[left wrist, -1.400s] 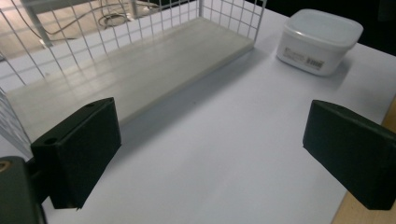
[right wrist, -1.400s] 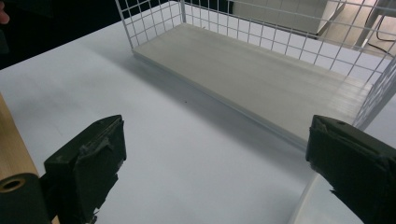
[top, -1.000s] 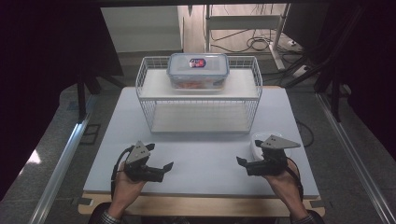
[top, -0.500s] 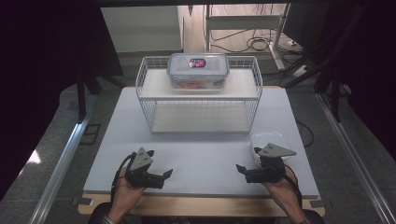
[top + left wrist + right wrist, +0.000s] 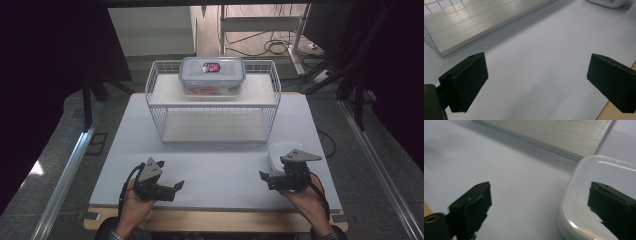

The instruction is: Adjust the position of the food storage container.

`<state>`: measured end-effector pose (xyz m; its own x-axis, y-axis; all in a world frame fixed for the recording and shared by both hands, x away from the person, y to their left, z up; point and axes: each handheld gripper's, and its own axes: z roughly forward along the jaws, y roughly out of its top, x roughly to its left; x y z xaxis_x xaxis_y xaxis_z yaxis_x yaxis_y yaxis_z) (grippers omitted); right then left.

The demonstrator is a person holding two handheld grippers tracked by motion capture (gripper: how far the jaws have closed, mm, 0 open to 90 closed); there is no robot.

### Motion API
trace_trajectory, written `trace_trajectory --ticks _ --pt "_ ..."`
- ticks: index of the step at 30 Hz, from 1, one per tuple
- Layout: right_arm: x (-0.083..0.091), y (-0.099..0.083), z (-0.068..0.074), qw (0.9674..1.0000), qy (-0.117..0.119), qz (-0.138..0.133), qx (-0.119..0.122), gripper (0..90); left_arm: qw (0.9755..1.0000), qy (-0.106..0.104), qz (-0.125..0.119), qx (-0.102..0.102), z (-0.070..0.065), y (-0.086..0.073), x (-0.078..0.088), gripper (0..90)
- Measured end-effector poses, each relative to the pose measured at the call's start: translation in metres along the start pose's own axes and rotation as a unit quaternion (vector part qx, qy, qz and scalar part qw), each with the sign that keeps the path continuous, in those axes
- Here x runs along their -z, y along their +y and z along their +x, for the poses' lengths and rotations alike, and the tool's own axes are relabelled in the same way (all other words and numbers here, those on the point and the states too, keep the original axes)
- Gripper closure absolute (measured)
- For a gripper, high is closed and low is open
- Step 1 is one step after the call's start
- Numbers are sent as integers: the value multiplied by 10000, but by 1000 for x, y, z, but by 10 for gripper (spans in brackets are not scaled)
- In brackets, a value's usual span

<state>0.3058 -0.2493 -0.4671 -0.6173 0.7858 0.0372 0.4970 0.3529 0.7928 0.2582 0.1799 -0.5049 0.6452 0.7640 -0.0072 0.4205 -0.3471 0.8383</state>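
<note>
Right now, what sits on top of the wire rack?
A clear lidded container sits on the wire rack's upper shelf, holding something reddish; the lid's label and walls obscure exactly what.

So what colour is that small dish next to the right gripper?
The small dish is glossy white, seen best in the right gripper view, beside the right gripper.

Table (image 5: 210,165): a white top, seen from above, set on a wooden board.
Wire rack (image 5: 212,107): placed at the far middle, two shelves.
Lidded container (image 5: 212,75): set on the upper shelf, a red label on top.
Left gripper (image 5: 170,186): held low at the near left, jaws apart.
Right gripper (image 5: 267,177): held at the near right, jaws apart, having just narrowed slightly.
White dish (image 5: 280,150): seen just behind the right gripper.
</note>
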Motion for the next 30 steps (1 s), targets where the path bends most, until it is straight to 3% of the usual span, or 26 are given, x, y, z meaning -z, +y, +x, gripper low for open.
trace_trajectory --ticks 2,7,10,14,19,30 --pt "3 1 -6 9999 2 -1 -113 161 10000 4 8 10 0 0 0 33" --pt "10 3 -26 9991 -252 8 -327 369 10000 -9 18 54 2 -1 -1 35" --pt "14 3 -38 9988 -301 22 -372 504 10000 -12 38 50 2 -1 -1 36" --pt "20 3 -53 9978 -584 14 -324 703 10000 -17 46 44 1 -1 -2 38" --pt "28 3 -74 9953 -837 -80 -474 892 9999 -1 38 94 3 -2 -2 40" --pt "25 -8 -114 9879 -1319 91 -808 897 9999 -3 64 156 4 -2 -3 43"
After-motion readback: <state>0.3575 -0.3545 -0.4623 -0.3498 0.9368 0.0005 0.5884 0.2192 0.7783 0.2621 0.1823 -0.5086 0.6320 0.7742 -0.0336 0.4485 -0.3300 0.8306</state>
